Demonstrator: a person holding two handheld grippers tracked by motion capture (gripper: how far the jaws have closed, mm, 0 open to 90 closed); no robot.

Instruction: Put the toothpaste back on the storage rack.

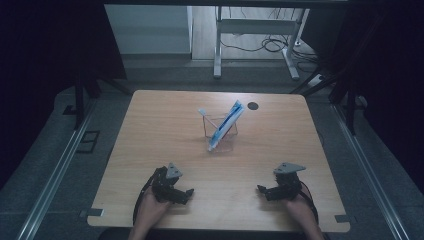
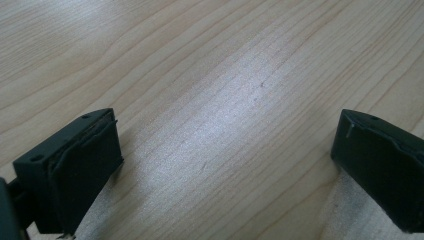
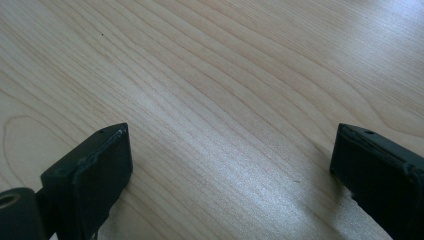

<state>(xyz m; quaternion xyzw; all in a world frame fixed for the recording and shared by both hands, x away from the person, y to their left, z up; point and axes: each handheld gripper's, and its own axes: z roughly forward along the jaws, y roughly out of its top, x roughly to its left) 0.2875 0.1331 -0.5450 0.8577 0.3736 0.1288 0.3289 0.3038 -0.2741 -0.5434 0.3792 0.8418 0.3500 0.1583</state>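
From the high view, a clear glass (image 1: 220, 131) stands mid-surface (image 1: 150, 130), a blue-and-white tube (image 1: 226, 125) and a toothbrush (image 1: 205, 118) leaning in it. The left gripper (image 1: 186, 192) and right gripper (image 1: 261, 189) rest near the front edge, well apart from the glass.

In the left gripper view, the fingers (image 2: 75, 175) are spread wide over bare wood.

In the right gripper view, the fingers (image 3: 95, 175) are also wide, holding nothing.

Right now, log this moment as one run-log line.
left gripper: open, near table edge | right gripper: open, near edge | cup: mid-table, holds toothpaste tube, toothbrush | contact: none
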